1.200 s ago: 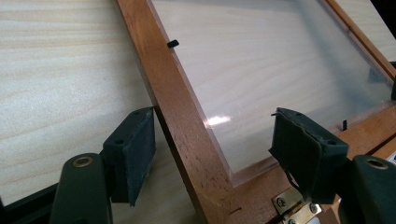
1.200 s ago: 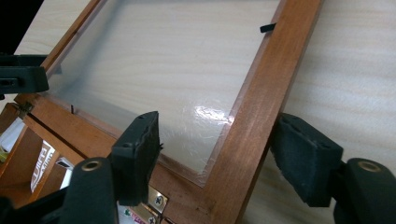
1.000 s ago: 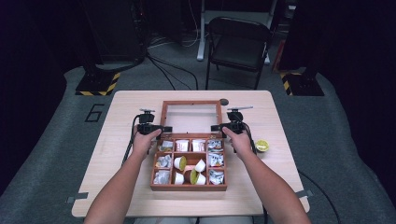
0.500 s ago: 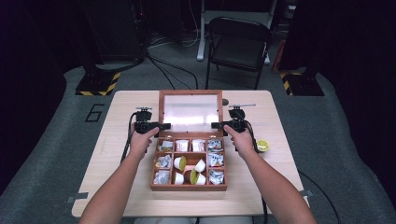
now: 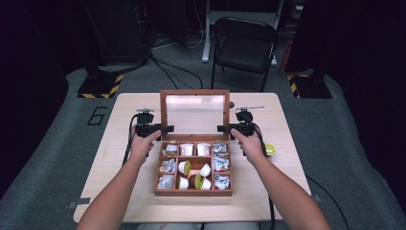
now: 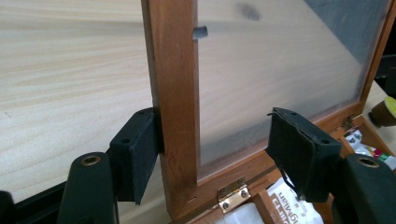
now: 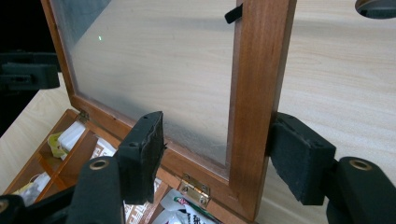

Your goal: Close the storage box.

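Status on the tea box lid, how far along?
Done: wooden box lid stands raised off the table. In hand: left hand-held gripper and right hand-held gripper each straddle a side rail, outer pad touching, inner pad apart. Left: swing it down onto the compartments.

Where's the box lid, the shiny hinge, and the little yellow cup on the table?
box lid (image 5: 194, 111), high view, clear pane.
hinge (image 6: 232, 195), left gripper view, brass plate.
yellow cup (image 5: 270, 149), high view, its top.
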A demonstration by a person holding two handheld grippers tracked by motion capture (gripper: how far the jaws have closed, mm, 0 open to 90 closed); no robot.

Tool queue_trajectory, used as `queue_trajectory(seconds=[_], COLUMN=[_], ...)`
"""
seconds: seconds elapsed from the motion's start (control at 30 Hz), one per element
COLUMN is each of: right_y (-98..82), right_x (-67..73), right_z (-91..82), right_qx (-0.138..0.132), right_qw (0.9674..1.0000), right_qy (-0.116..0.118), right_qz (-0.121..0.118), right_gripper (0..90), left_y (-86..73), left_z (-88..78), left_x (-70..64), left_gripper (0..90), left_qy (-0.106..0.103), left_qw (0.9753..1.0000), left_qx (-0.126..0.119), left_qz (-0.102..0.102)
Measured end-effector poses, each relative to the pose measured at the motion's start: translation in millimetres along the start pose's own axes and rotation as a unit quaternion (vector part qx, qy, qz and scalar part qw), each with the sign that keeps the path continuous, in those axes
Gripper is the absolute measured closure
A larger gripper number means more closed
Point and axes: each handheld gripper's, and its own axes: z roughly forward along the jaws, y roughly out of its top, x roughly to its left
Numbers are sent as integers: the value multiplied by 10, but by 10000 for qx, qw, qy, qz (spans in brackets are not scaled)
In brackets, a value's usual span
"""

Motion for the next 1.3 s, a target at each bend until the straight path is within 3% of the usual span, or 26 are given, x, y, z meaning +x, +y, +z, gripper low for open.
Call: queue_trajectory(seconds=[0.23, 0.4, 0.57, 0.77, 0.9, 1.2, 1.3], right_y=[-3, 6, 5, -45, -68, -195, -239], right_x=[72, 144, 221, 352, 428, 552, 580], right_z=[-114, -222, -317, -449, -551, -788, -866], right_qx=[-68, -158, -251, -257, -327, -339, -337], right_qw=[9998, 9995, 9988, 9980, 9965, 9938, 9941], right_qy=[66, 136, 212, 141, 176, 189, 219], right_qz=[-160, -237, -376, -564, -750, -1040, -1011], right_gripper=[362, 369, 387, 382, 375, 367, 367], left_y=[9, 29, 45, -9, -68, -205, -231], left_z=[-120, -227, -376, -557, -702, -927, -983], left_x=[-80, -135, -239, -375, -422, -512, -548], left_gripper=[346, 348, 365, 339, 339, 338, 336], left_qy=[-29, -140, -334, -266, -338, -447, -448], left_qw=[9998, 9992, 9970, 9949, 9931, 9906, 9903], left_qx=[-89, -311, -554, -653, -852, -824, -757], left_qz=[165, 206, 416, 725, 734, 998, 1079])
